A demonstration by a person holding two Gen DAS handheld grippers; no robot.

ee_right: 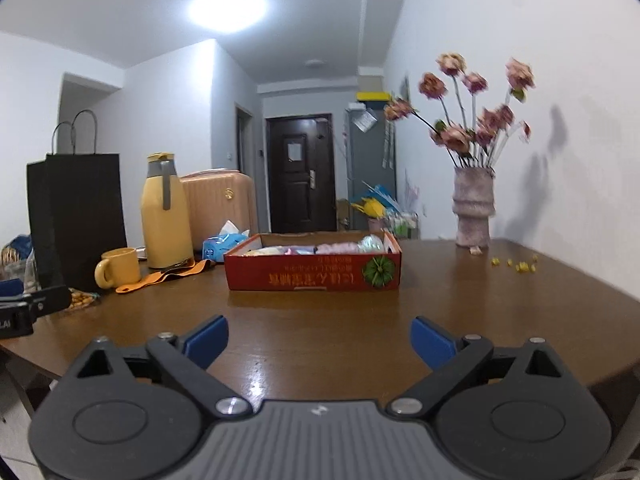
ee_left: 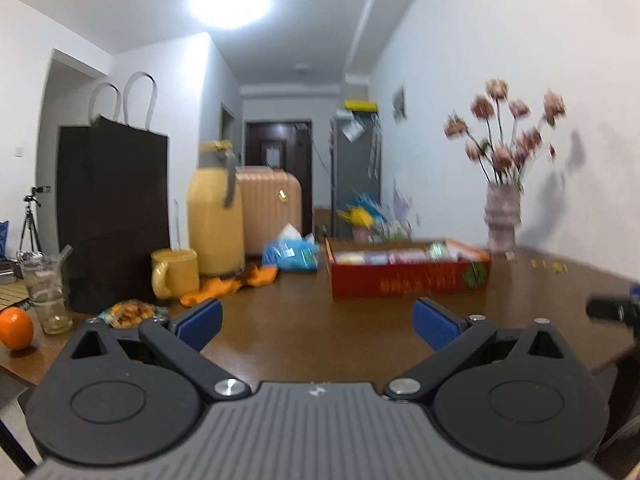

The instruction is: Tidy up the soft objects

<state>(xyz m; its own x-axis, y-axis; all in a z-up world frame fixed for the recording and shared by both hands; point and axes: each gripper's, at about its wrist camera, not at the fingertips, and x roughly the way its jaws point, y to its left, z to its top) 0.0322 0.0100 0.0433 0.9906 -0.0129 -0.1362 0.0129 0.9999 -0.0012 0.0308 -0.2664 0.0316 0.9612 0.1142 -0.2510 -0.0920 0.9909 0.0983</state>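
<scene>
Gaping blue-padded right gripper [ee_right: 319,338], glossy table [ee_right: 320,312]

You see white walls [ee_right: 520,40], a bright ceiling light [ee_right: 228,8] at twelve o'clock, a dark door [ee_right: 302,176], and a brown tabletop [ee_right: 320,320].

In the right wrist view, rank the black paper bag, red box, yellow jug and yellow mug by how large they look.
1. Black paper bag and red box: look about alike, and the box sits nearer the camera, so no ranking between them.
2. Yellow jug.
3. Yellow mug, clearly smallest.
</scene>
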